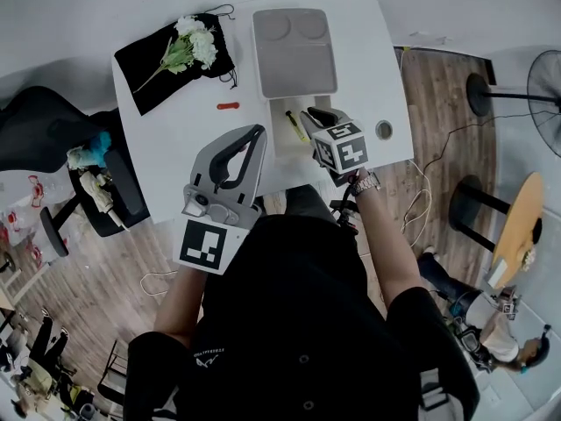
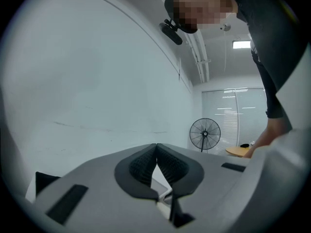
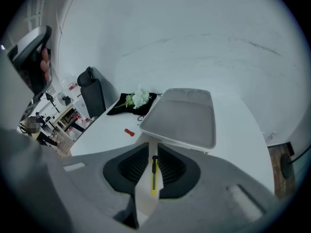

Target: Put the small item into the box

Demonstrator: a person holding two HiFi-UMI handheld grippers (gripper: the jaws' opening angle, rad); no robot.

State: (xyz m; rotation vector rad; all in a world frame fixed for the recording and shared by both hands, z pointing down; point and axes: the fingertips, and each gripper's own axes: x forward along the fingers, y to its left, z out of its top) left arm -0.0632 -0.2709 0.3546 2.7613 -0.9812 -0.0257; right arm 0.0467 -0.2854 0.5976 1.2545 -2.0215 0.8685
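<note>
A box lies open on the white table [image 1: 175,147]: its grey lid [image 1: 294,51] is folded back and its pale bottom [image 1: 282,143] faces me. A yellow utility knife [image 1: 295,125] lies inside on the bottom. My right gripper [image 1: 308,114] hovers over it, open. In the right gripper view the knife [image 3: 154,174] shows in the gap between the jaws, below the lid [image 3: 182,118]. A small red item [image 1: 228,106] lies on the table left of the box, the red item [image 3: 128,132] also showing there. My left gripper [image 1: 257,132] is raised and shut, empty; the left gripper [image 2: 156,145] points at a wall.
A black cloth with white flowers [image 1: 180,51] lies at the table's far left corner. A round cable hole [image 1: 384,130] is near the right edge. A black office chair [image 1: 53,139] stands left of the table. A floor fan [image 1: 543,82] and a round wooden table [image 1: 519,222] stand to the right.
</note>
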